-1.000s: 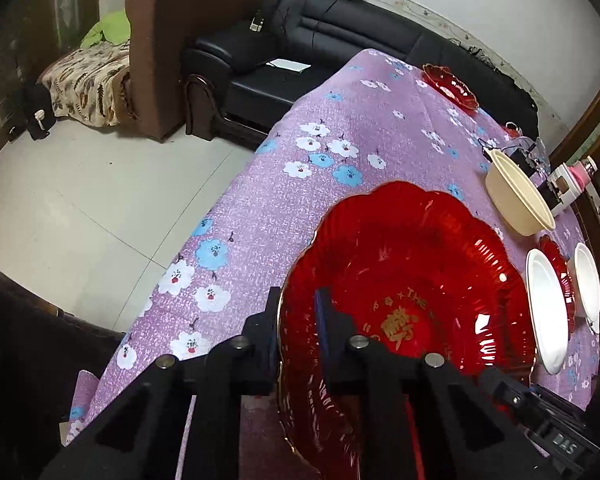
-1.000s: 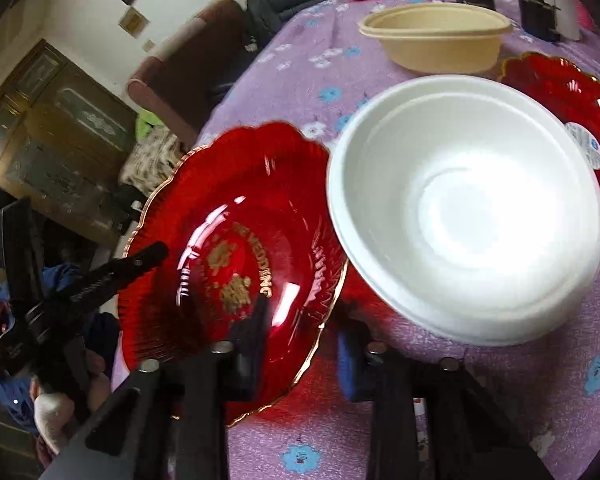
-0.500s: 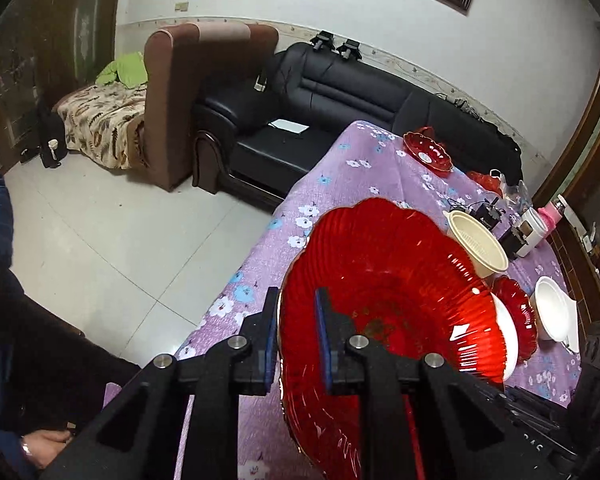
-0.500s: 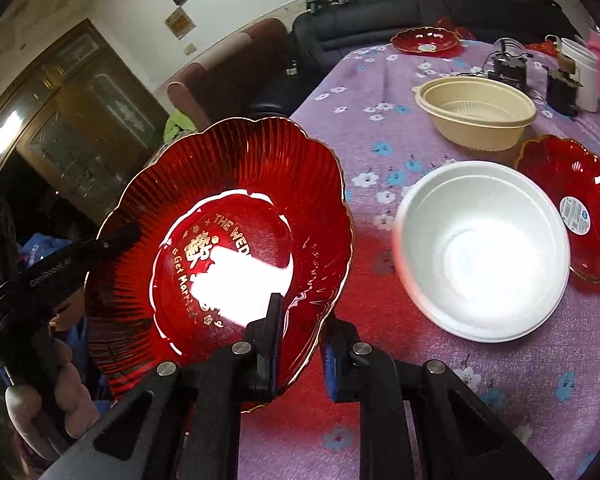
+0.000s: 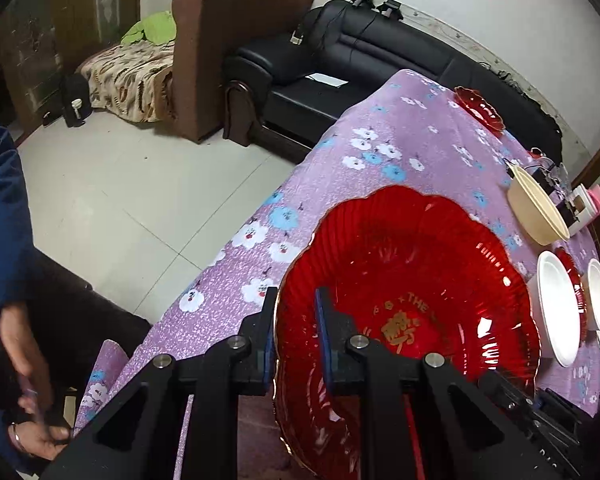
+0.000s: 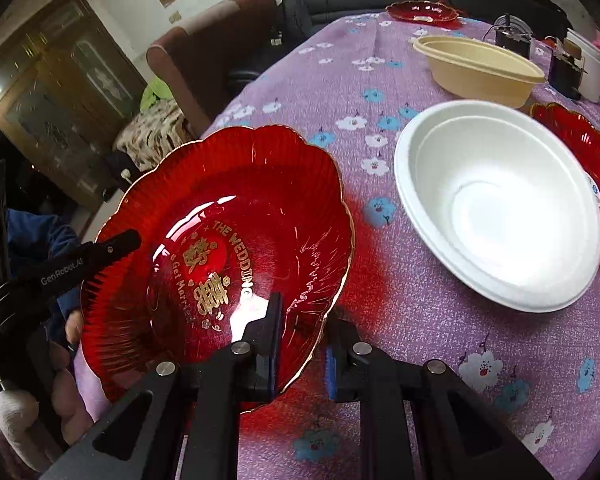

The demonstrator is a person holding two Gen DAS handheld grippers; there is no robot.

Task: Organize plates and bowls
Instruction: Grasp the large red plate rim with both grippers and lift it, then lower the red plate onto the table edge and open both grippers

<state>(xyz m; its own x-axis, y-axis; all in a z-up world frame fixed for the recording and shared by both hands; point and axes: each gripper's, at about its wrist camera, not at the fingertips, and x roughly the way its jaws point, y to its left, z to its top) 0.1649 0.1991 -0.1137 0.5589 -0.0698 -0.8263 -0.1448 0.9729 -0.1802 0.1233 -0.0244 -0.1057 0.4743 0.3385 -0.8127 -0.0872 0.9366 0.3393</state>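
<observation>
Now, through my left wrist camera, my left hand-held gripper (image 5: 296, 336) is clamped on the near rim of the red plate (image 5: 412, 280), one finger outside and one inside. The plate hangs over the purple flowered desk (image 5: 400, 152). Past it lie a white bowl (image 5: 556, 312) and a beige bowl (image 5: 536, 212).

From my right wrist camera, my right hand-held gripper (image 6: 302, 344) pinches the same red plate (image 6: 220, 248) at its gilded edge, while the left hand-held gripper (image 6: 100, 252) grips the opposite rim. The white bowl (image 6: 500, 204) sits just beside the plate on the desk (image 6: 340, 72), the beige bowl (image 6: 480, 68) beyond it.
</observation>
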